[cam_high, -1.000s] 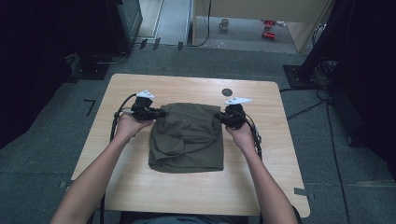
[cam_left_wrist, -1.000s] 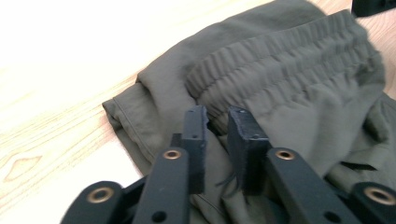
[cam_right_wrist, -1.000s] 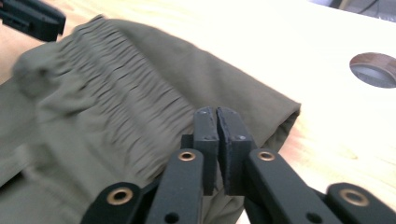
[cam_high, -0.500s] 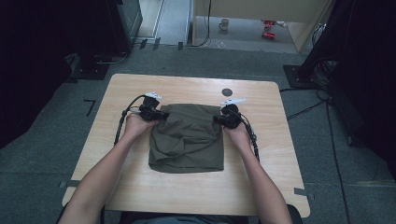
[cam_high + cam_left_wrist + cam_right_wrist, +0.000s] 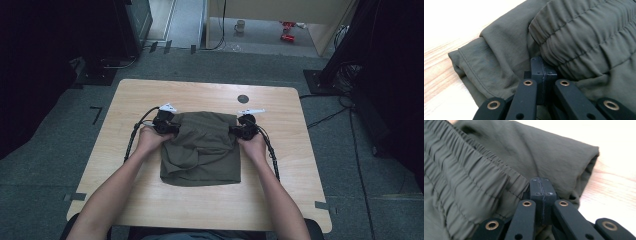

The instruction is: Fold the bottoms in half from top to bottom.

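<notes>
Both tongs have sunk toward the worktop (image 5: pixel 150 210) with the olive shorts (image 5: pixel 202 155); left tongs (image 5: pixel 171 127) and right tongs (image 5: pixel 238 131) stay clamped on its waistband corners, forearms angled inward.

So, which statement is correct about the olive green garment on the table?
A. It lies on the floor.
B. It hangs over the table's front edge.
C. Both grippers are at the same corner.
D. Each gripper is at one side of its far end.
D: the left gripper and the right gripper sit at opposite sides of the far end of the garment, which lies wholly on the table.
</notes>
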The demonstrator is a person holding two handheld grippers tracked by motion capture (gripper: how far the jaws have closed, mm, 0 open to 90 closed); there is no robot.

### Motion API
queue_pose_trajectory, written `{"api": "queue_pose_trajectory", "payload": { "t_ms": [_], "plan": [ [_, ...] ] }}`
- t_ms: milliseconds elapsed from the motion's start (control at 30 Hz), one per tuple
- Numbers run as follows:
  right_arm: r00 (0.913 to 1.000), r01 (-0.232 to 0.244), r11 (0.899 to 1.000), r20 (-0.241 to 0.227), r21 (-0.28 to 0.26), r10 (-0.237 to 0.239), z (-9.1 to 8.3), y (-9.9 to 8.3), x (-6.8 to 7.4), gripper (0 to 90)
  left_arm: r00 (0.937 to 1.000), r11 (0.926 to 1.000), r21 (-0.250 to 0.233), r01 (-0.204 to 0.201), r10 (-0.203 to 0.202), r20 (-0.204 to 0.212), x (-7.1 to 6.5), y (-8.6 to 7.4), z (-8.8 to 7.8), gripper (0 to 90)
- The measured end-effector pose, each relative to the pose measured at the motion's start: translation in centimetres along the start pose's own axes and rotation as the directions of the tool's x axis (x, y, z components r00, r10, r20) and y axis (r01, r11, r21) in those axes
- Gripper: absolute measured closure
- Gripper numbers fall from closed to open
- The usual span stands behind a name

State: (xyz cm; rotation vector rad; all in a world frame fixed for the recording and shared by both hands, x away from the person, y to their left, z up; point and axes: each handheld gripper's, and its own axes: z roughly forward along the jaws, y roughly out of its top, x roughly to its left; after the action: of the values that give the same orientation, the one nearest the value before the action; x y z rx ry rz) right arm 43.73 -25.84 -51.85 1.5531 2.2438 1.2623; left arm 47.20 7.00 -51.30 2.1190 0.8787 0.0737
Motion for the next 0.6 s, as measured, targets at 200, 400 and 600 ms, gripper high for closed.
{"api": "queue_pose_trajectory", "payload": {
  "t_ms": [200,400,600],
  "plan": [
    [0.9996,0.02,1.0,-0.021,0.013,-0.019,0.3,0.1,0.8,89.5,0.9999,0.9995,0.031,-0.011,0.011,0.0,-0.4,0.1,-0.3,90.0],
    [0.9985,0.012,1.0,-0.054,0.013,-0.011,-0.6,0.4,0.7,85.8,0.9996,0.9992,0.03,-0.028,0.028,-0.003,-0.8,0.7,-1.2,85.8],
    [0.997,0.038,0.999,-0.067,-0.019,-0.04,-2.0,0.5,1.2,84.4,0.9984,0.9982,0.023,-0.055,0.056,-0.01,-1.6,1.4,-2.4,78.1]
  ]
}}
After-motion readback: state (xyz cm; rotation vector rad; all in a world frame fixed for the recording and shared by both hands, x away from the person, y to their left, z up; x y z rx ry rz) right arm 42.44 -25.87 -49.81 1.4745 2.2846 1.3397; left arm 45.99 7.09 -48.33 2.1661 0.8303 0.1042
